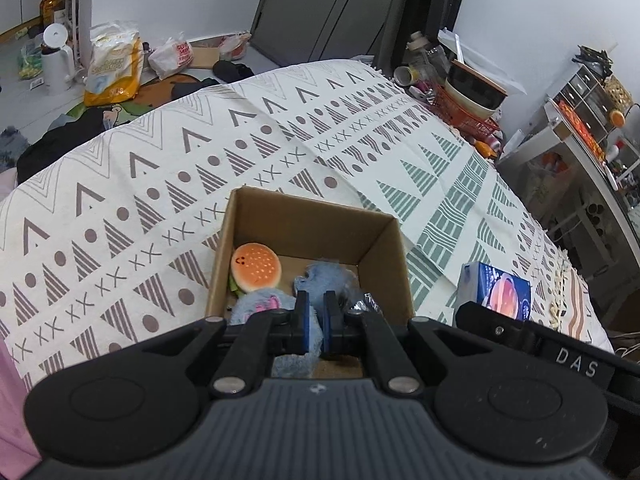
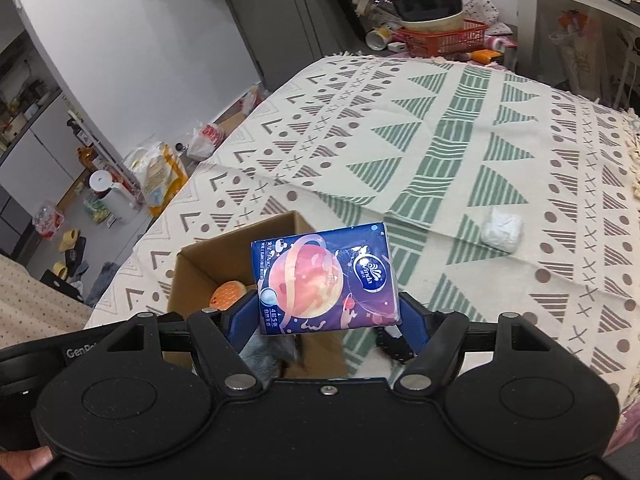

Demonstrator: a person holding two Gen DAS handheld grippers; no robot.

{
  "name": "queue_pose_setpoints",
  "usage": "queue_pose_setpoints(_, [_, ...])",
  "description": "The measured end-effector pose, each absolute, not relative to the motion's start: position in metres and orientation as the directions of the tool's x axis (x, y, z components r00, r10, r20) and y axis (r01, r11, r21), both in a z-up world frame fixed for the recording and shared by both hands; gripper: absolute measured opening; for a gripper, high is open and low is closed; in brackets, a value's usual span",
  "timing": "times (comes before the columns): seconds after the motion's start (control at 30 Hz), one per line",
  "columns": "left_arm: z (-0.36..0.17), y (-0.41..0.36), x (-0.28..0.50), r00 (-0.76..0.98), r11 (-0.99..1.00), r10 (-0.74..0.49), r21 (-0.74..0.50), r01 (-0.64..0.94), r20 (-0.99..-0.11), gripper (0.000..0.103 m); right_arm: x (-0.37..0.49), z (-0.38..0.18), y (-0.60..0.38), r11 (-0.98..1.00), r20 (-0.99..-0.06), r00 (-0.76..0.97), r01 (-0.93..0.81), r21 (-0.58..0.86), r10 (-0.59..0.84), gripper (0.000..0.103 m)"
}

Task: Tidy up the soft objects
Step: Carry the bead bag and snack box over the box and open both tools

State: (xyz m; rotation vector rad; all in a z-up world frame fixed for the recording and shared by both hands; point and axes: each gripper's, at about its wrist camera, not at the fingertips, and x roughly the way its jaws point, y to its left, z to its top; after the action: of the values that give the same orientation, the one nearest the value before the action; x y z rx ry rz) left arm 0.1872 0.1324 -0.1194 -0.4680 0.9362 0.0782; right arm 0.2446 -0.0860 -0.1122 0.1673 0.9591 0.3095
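Right gripper [image 2: 326, 312] gripping tissue pack [image 2: 325, 280] beside box [image 2: 188, 276]

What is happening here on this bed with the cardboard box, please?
A person is sorting soft things into an open brown cardboard box on a patterned cloth. The right gripper holds a blue tissue pack with a planet print above the box. The left gripper, nearly closed, sits over blue fluffy plush beside an orange burger-shaped toy. A crumpled white wad remains outside.
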Motion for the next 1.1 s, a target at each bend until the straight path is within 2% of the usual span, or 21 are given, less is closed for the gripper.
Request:
queue_pose_setpoints(0.13, [-0.124,0.136,0.187,0.581,0.883,-0.163,-0.38,-0.274,-0.797,0.007,0.242,-0.113,-0.08,0.94,-0.777,0.528,-0.197,0.28,0.342,0.07])
queue_pose_setpoints(0.4, [-0.126,0.144,0.185,0.55,0.87,-0.14,-0.367,-0.328,-0.823,0.011,0.233,-0.113,-0.064,0.927,-0.788,0.491,-0.242,0.286,0.371,0.07])
queue_pose_setpoints(0.5, [-0.124,0.147,0.183,0.548,0.868,-0.127,-0.36,-0.342,-0.827,0.018,0.228,-0.117,-0.057,0.917,-0.796,0.459,-0.26,0.304,0.394,0.071])
queue_pose_setpoints(0.67, [-0.121,0.15,0.179,0.548,0.867,-0.102,-0.344,-0.36,-0.83,0.035,0.226,-0.124,-0.059,0.9,-0.801,0.412,-0.242,0.363,0.435,0.08])
queue_pose_setpoints(0.77, [-0.118,0.149,0.176,0.548,0.872,-0.086,-0.328,-0.363,-0.832,0.044,0.223,-0.122,-0.07,0.899,-0.792,0.426,-0.218,0.38,0.437,0.09])
queue_pose_setpoints(0.97, [-0.115,0.135,0.179,0.523,0.883,-0.044,-0.278,-0.378,-0.851,0.05,0.223,-0.117,-0.103,0.909,-0.786,0.459,-0.172,0.38,0.415,0.102])
queue_pose_setpoints(1.1, [-0.112,0.122,0.179,0.537,0.891,-0.059,-0.287,-0.352,-0.841,0.05,0.22,-0.117,-0.122,0.923,-0.794,0.471,-0.164,0.349,0.384,0.103])
